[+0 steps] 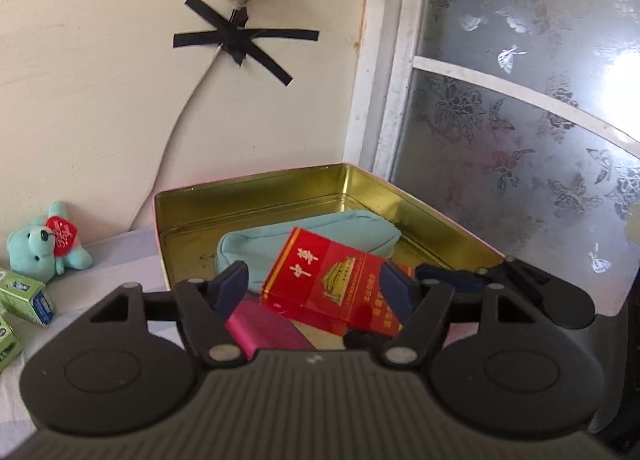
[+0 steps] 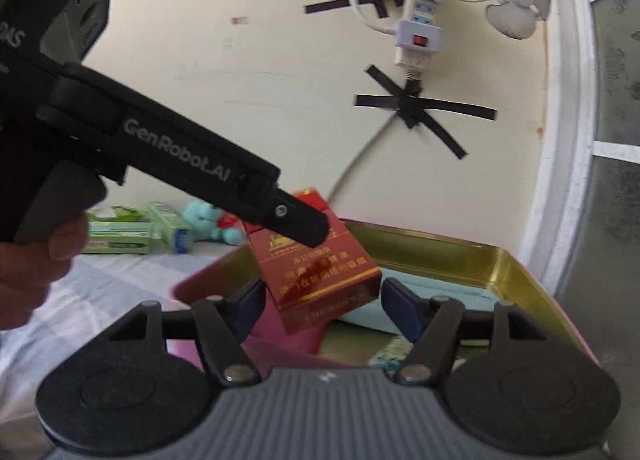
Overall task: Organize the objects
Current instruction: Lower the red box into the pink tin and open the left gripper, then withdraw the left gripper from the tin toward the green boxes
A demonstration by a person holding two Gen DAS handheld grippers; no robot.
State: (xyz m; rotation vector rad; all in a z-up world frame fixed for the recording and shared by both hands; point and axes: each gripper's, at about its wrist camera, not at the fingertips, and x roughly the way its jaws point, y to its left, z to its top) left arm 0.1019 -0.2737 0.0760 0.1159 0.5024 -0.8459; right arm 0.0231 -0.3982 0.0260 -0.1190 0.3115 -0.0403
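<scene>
A red cigarette pack (image 1: 332, 284) (image 2: 316, 272) is tilted over an open tin (image 1: 256, 179) (image 2: 440, 248), gold inside and pink outside. Under the pack lie a light blue pouch (image 1: 320, 227) (image 2: 440, 284) and a magenta box (image 1: 268, 328). My left gripper (image 1: 314, 290) is open around the pack. Its right pad meets the pack's edge, while a gap shows at the left pad. From the right wrist view, a left finger (image 2: 308, 227) crosses the pack's top. My right gripper (image 2: 324, 306) is open just short of the pack, with nothing between its pads.
A turquoise teddy bear (image 1: 40, 244) (image 2: 200, 215) and green cartons (image 1: 24, 296) (image 2: 120, 232) lie on the pale cloth left of the tin. Behind are a wall with a black-taped cable (image 1: 244, 35), a small white fan (image 2: 516, 7) and a frosted window (image 1: 520, 119). A hand (image 2: 32, 272) holds the left gripper.
</scene>
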